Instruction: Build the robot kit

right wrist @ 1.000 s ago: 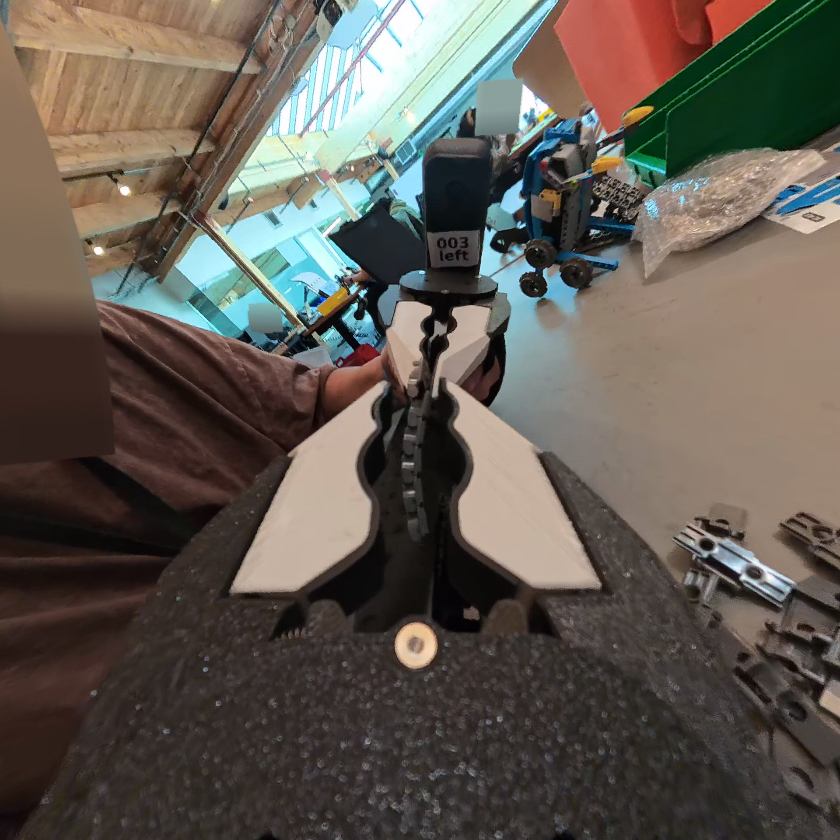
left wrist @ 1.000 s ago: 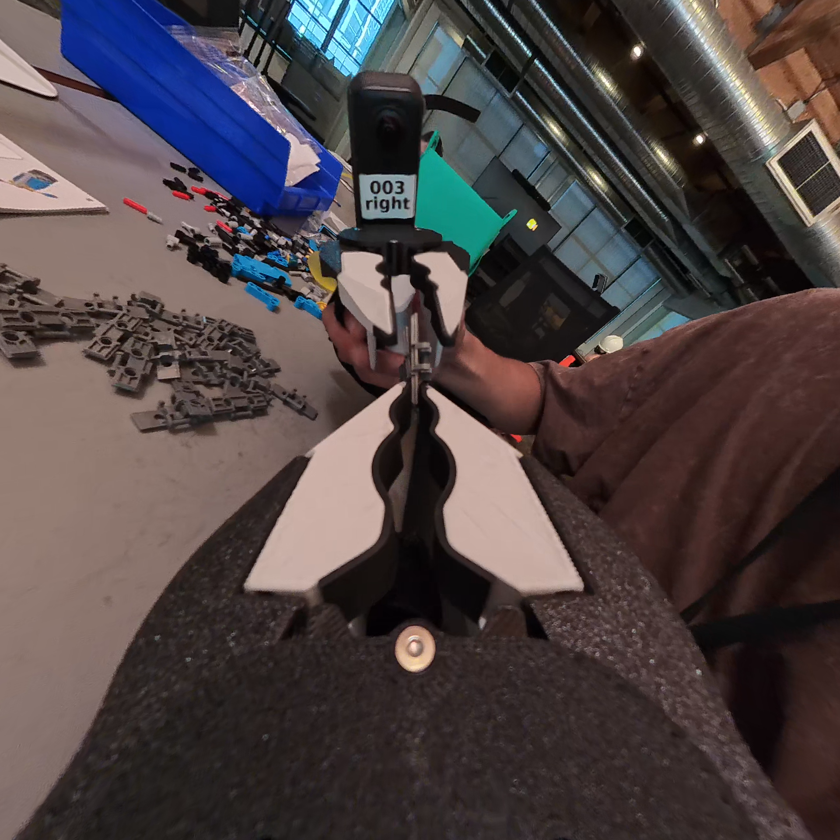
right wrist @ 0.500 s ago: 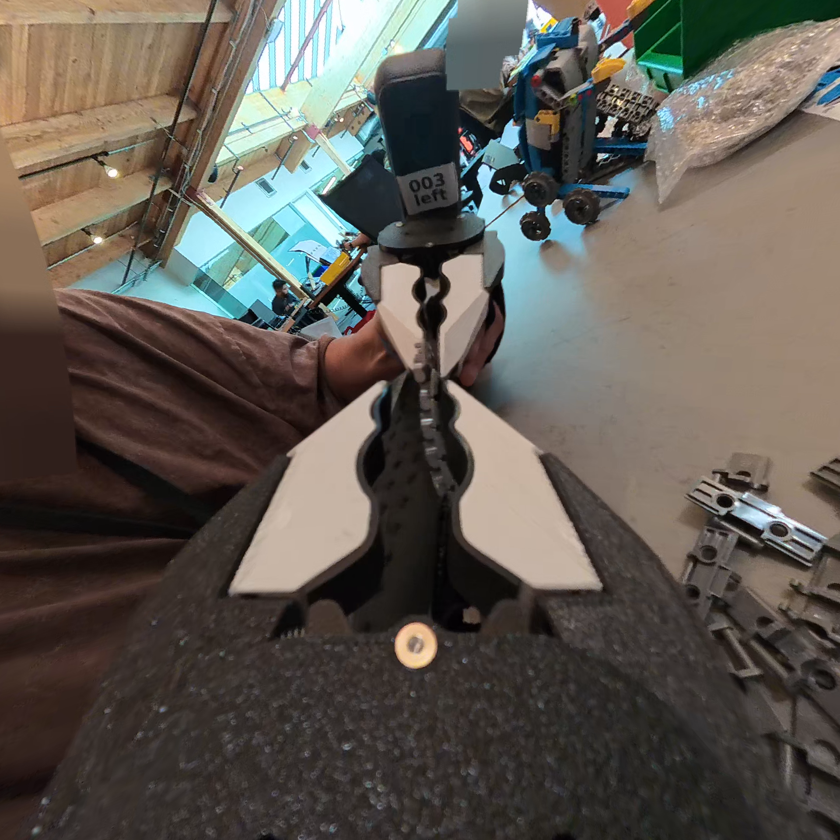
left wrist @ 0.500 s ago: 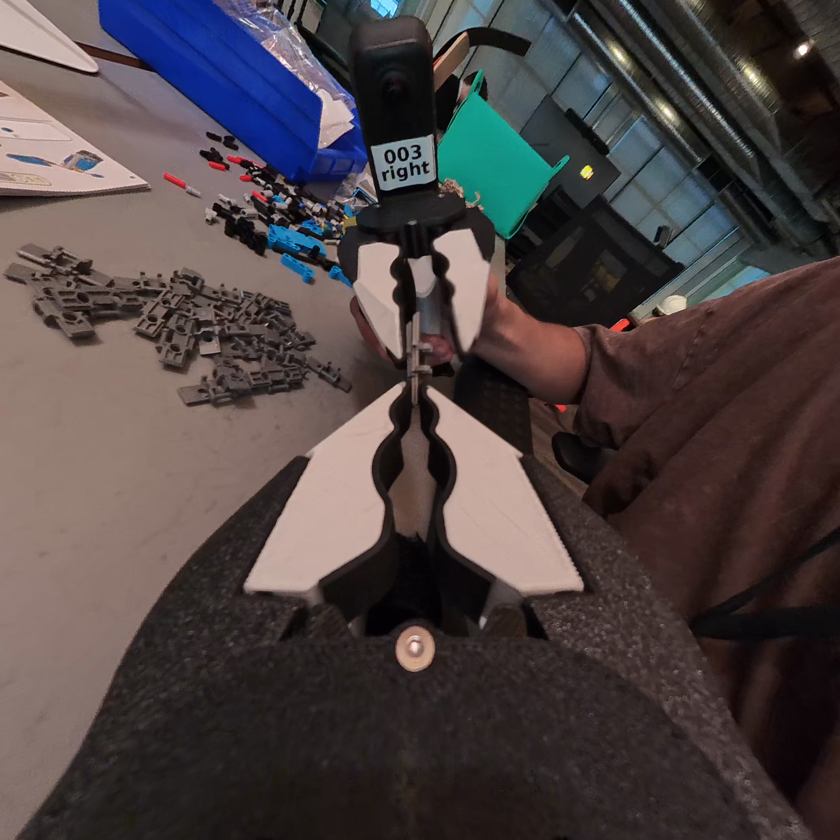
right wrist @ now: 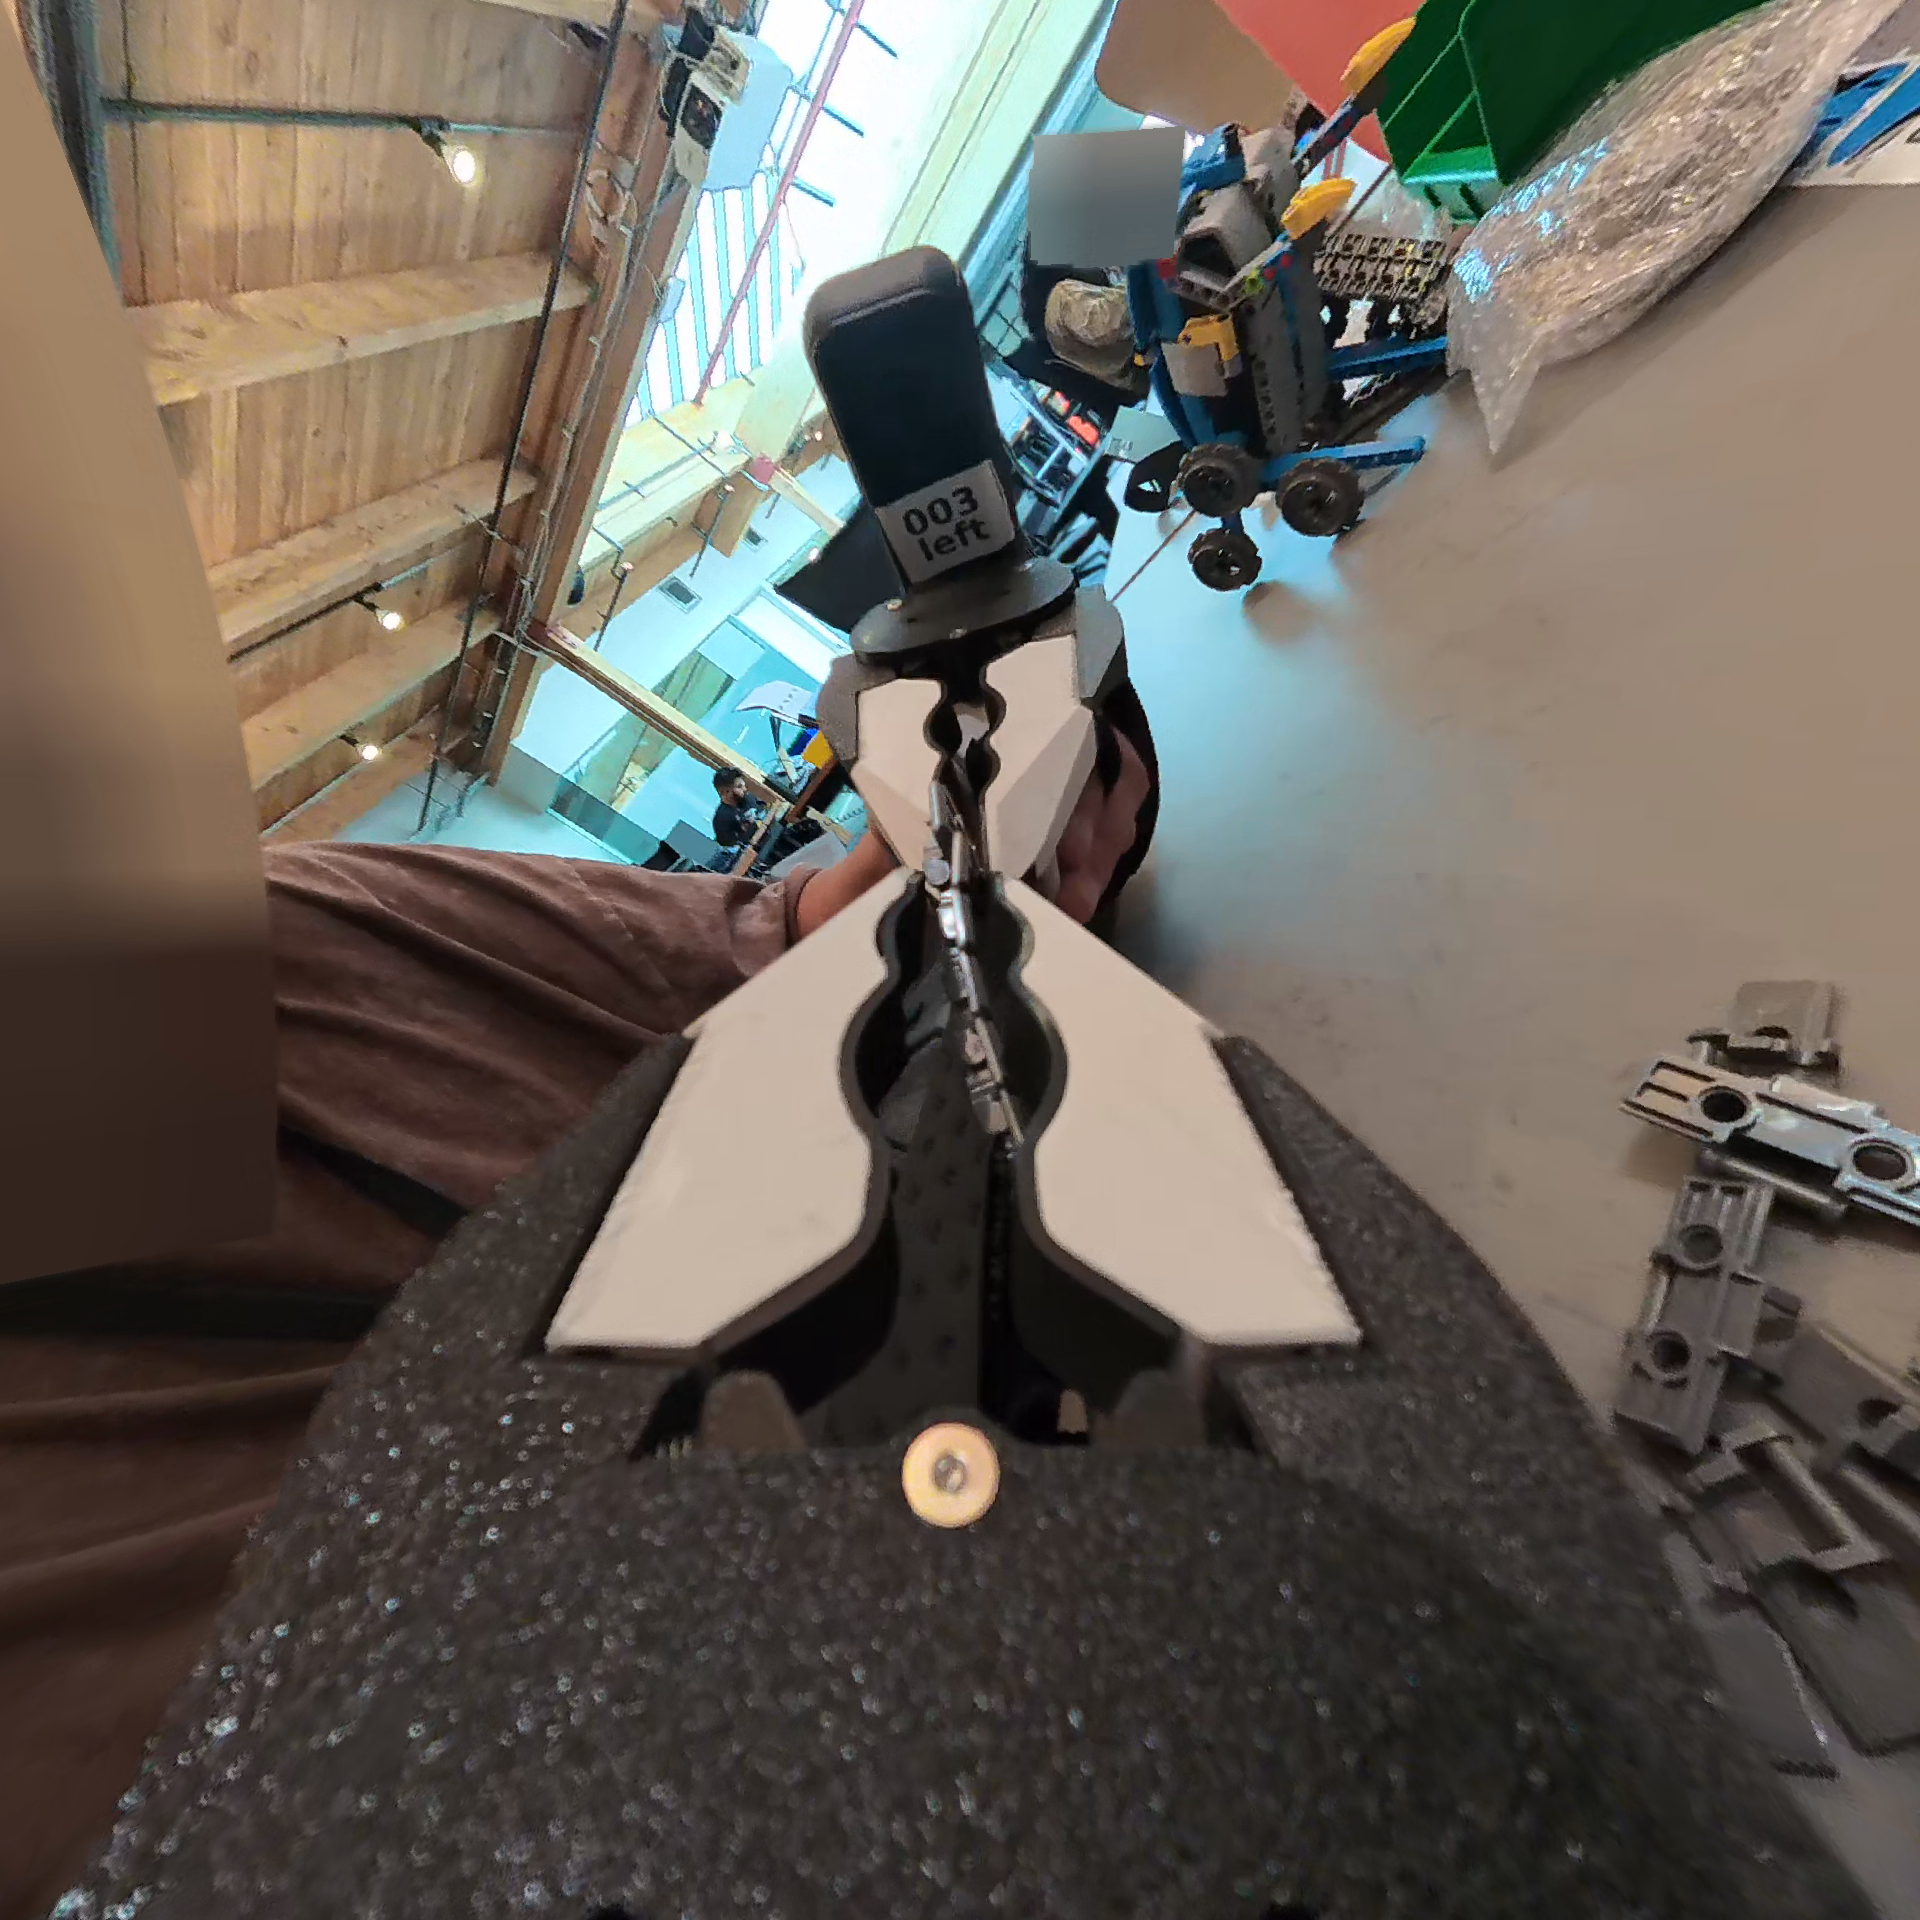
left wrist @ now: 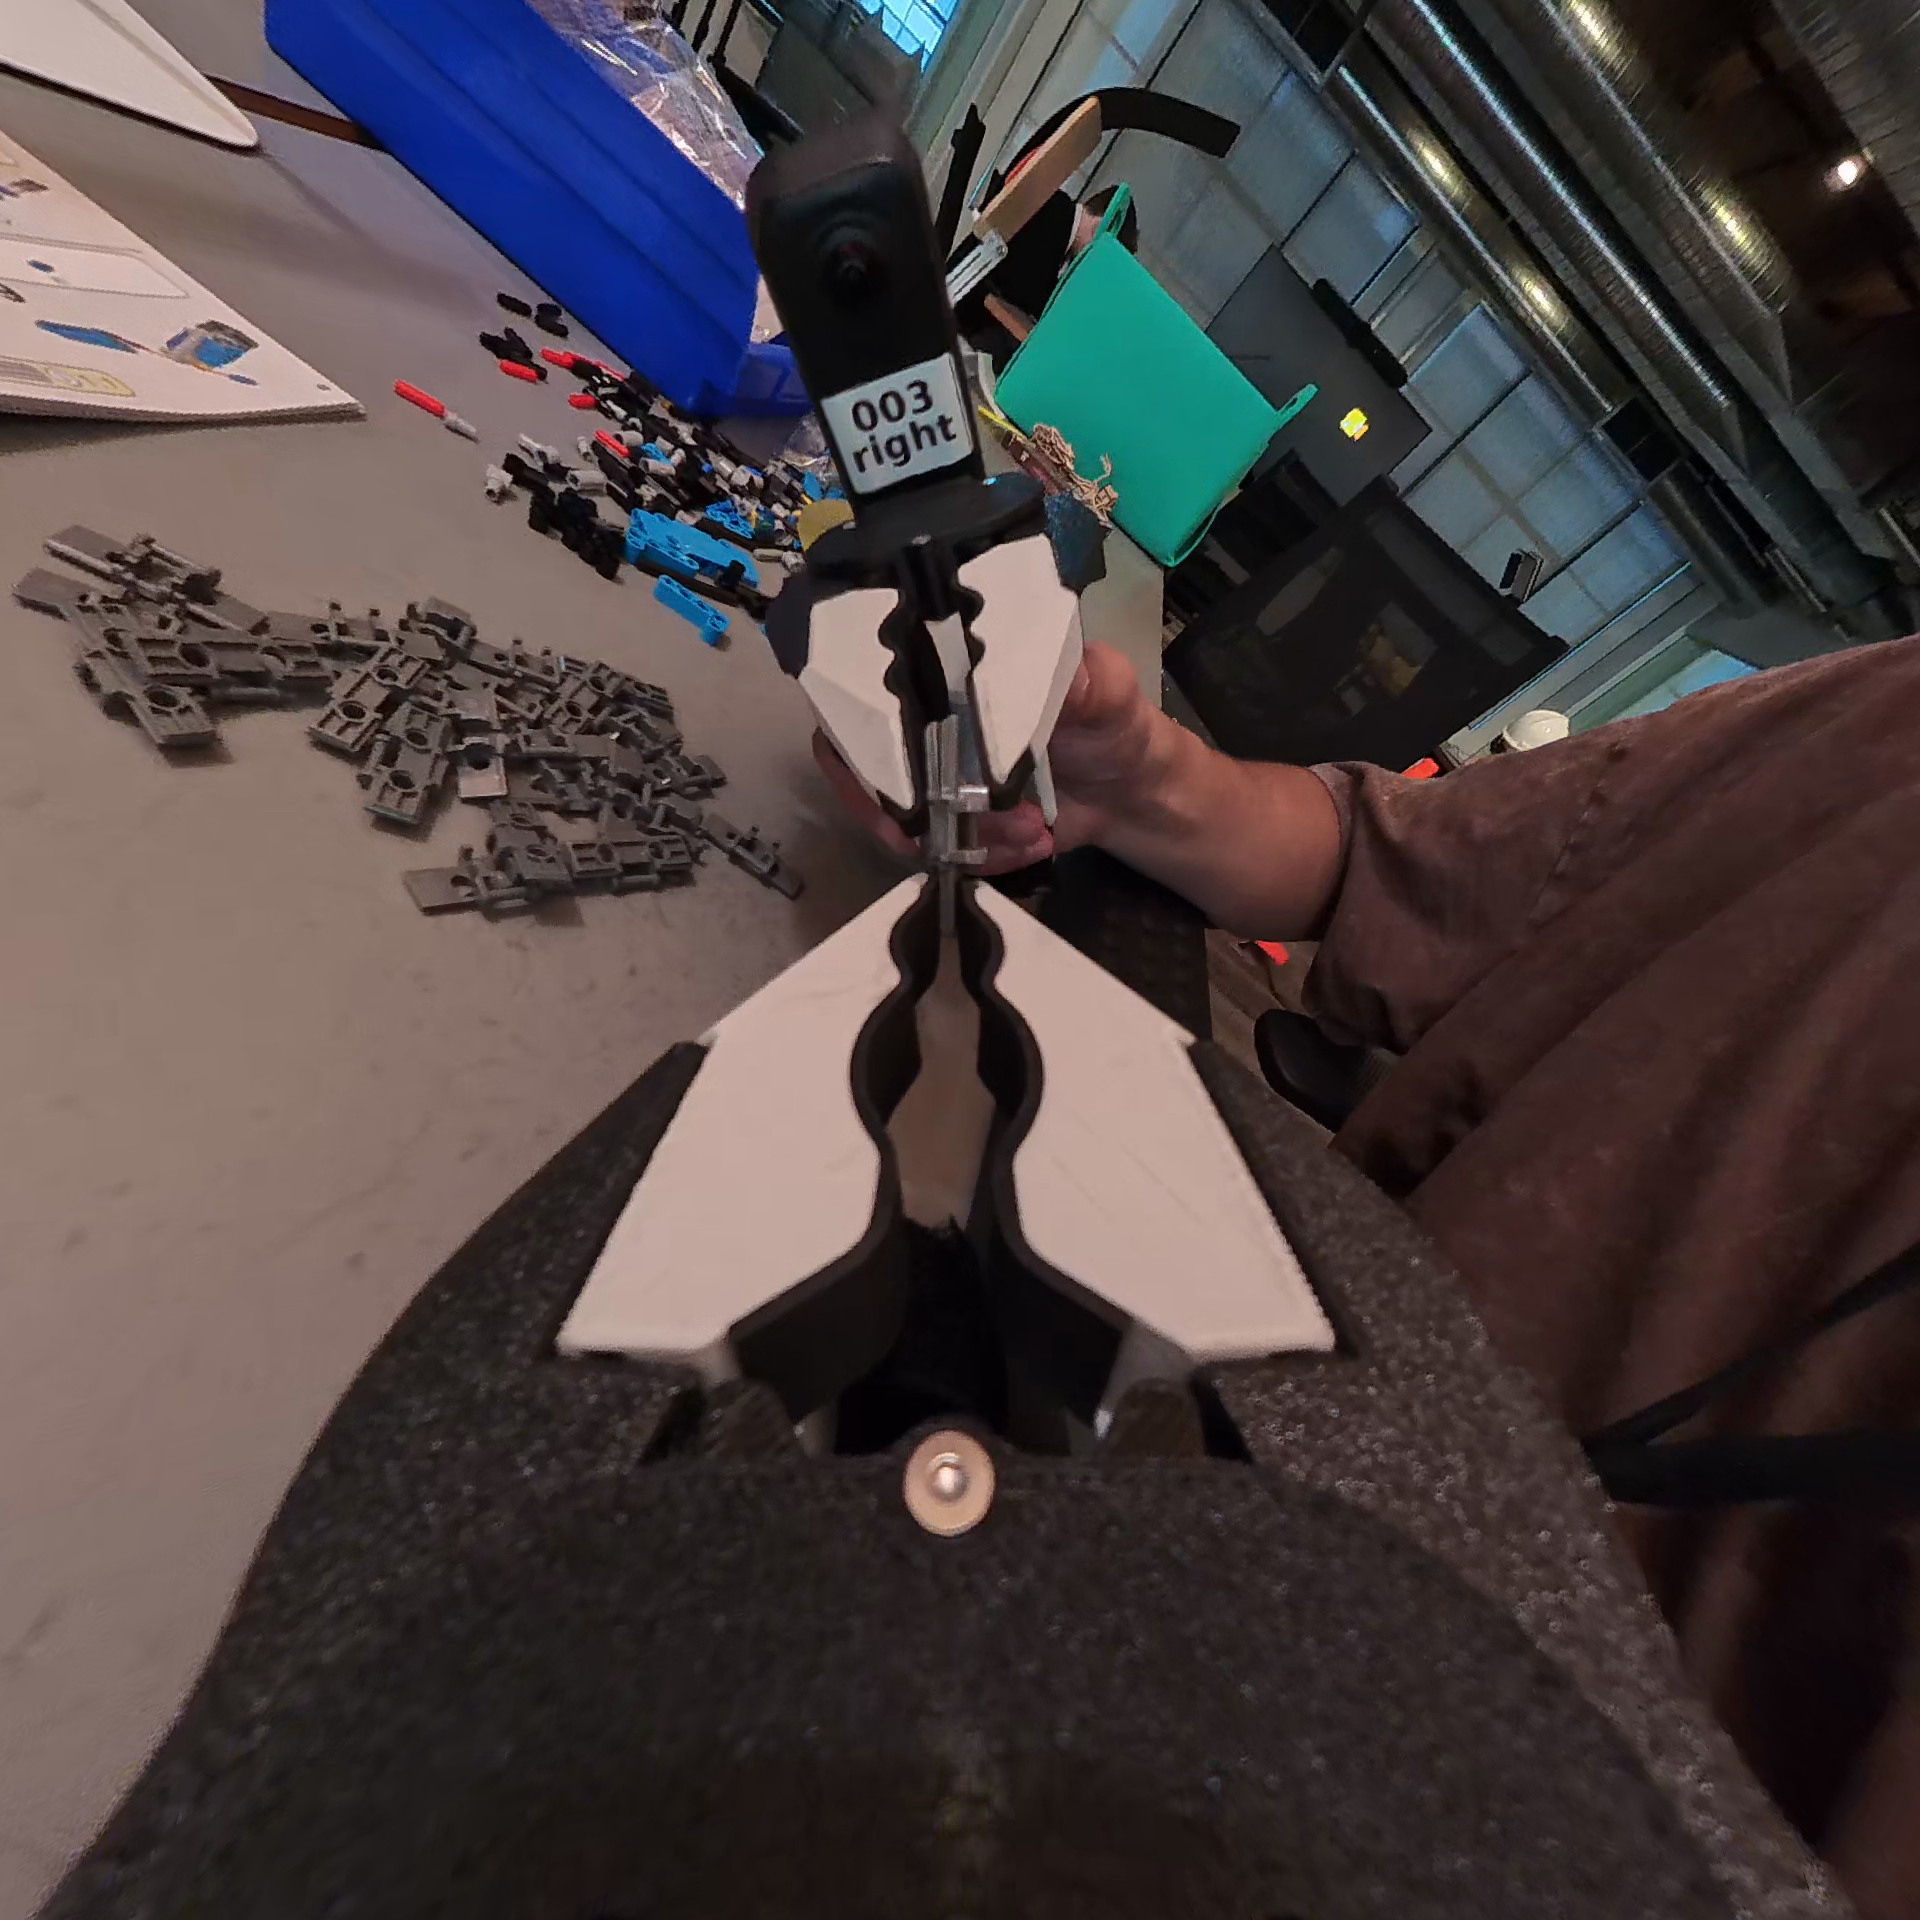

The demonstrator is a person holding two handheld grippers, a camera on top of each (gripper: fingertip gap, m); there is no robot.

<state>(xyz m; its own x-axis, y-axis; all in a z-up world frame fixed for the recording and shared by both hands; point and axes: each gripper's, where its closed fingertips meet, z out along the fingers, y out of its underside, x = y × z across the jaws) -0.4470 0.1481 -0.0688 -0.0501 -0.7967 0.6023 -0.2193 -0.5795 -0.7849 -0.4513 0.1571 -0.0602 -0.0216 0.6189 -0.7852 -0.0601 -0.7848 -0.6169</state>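
While both claws meet tip to tip above the grey desk, the left claw and right claw each clamp an end of a short grey track-link chain; loose grey track links lie unjoined nearby.

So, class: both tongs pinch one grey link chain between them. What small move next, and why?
Probably press the two tongs gently together. The left tongs and right tongs meet tip to tip on the grey link chain, above the table; its joint sits between them.
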